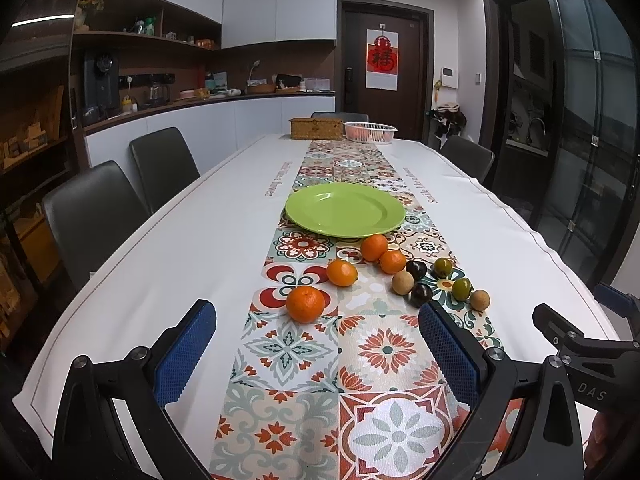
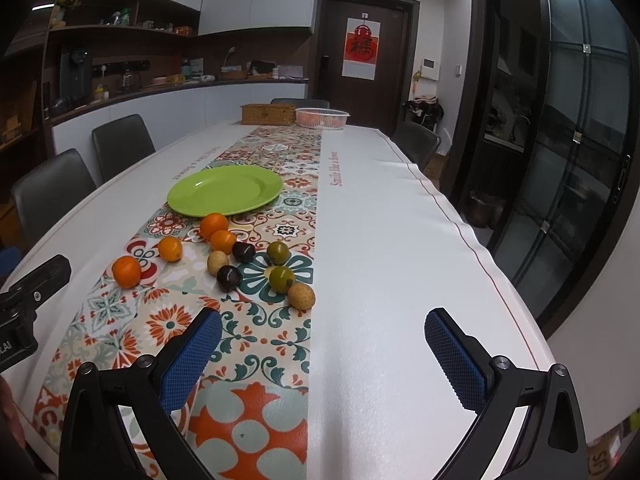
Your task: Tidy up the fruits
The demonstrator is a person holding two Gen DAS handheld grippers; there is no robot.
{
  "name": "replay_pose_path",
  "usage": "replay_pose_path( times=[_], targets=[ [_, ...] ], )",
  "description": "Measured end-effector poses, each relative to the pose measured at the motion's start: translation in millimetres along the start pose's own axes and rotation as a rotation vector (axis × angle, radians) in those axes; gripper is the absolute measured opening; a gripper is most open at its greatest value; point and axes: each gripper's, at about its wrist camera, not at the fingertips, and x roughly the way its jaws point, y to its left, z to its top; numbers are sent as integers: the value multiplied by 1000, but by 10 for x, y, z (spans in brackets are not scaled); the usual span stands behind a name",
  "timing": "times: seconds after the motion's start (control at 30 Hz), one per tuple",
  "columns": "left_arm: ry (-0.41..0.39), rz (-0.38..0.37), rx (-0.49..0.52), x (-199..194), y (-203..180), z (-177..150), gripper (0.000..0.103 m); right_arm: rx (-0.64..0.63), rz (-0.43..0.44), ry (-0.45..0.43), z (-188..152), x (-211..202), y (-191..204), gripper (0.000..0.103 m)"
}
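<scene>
Left wrist view showed both the left gripper (image 1: 316, 344) and right gripper (image 2: 323, 344) wide open and empty, fruits (image 1: 384, 272) loose near the bare green plate (image 1: 345, 210), so picking the nearest orange (image 1: 305, 303) seemed next.

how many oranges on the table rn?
4, all on the patterned runner, none on the green plate. Nearest orange sits alone; second orange lies beyond it; third orange at the plate's rim touches the fourth orange. None look hidden.
</scene>
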Motion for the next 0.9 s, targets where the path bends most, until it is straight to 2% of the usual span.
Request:
replay_pose_path(
  times=[0.9],
  targets=[
    [-10, 21, 23, -102, -14, 64, 103, 1, 13, -13, 36, -65, -6, 103]
  ],
)
